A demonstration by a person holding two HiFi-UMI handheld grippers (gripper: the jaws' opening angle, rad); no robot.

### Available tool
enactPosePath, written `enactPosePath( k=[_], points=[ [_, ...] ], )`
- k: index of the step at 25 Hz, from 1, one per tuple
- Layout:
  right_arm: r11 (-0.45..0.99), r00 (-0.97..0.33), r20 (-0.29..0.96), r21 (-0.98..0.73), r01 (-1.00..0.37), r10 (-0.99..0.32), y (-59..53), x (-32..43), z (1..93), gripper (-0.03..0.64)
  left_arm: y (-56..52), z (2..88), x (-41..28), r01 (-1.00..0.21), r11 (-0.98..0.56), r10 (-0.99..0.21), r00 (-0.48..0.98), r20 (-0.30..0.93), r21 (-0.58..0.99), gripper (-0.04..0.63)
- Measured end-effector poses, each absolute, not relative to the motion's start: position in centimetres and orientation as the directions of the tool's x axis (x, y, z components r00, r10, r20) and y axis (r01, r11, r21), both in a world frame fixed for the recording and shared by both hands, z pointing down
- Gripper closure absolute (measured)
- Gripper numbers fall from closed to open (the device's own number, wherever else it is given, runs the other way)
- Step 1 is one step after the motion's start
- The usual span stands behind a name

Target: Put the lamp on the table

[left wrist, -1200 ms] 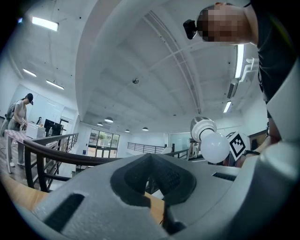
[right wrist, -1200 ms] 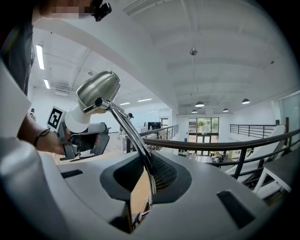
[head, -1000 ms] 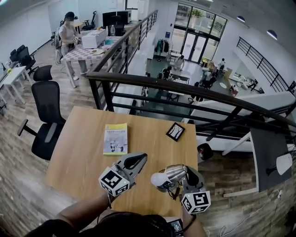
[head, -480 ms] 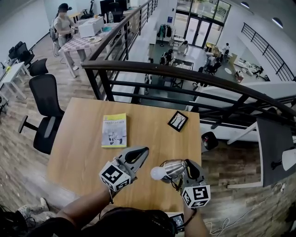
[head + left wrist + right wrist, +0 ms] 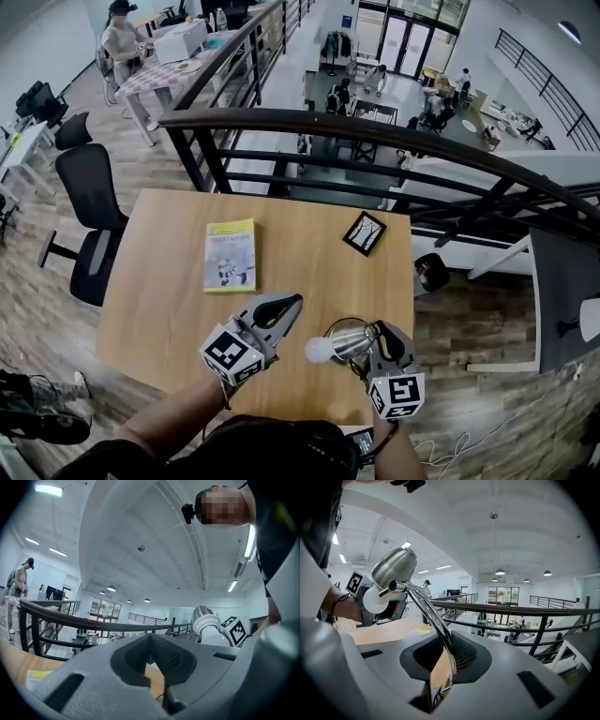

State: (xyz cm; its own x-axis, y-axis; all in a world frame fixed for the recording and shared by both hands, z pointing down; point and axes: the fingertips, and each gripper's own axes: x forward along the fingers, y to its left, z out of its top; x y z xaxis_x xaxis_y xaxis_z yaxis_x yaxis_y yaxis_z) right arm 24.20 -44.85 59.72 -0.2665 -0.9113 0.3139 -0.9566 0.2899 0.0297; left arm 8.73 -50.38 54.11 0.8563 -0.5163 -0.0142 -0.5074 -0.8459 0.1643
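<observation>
The lamp point(image 5: 345, 339) has a shiny metal shade, a white bulb point(image 5: 318, 350) and a thin bent metal arm. It hangs above the near right part of the wooden table point(image 5: 169, 309), bulb pointing left. My right gripper point(image 5: 375, 328) is shut on the lamp's arm. In the right gripper view the arm point(image 5: 436, 620) runs from between the jaws of the right gripper point(image 5: 449, 641) up to the shade point(image 5: 393, 568). My left gripper point(image 5: 292, 302) sits just left of the bulb, shut and holding nothing. The left gripper view looks over the left gripper point(image 5: 150, 637) and shows the lamp point(image 5: 205, 618) at right.
A yellow-green book point(image 5: 230, 255) lies on the table's middle left. A small black framed square point(image 5: 364, 232) lies near the far right corner. A dark railing point(image 5: 375, 131) runs behind the table, with a drop to a lower floor. An office chair point(image 5: 89, 216) stands at the left.
Both grippers and the lamp stay in nearly the same place over the near table edge. The head view has shifted, so the table sits slightly higher and further right in the frame.
</observation>
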Motion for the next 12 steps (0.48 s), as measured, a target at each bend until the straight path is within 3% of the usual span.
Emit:
enactPosePath(
  k=[12],
  points=[
    [0.300,-0.279,0.324,0.017,-0.954,-0.904,-43.7,22.8,61.0,0.554,-50.1,54.9,8.6,-0.498,-0.849,-0.506,0.863,-0.002,0.175,0.588]
  ],
)
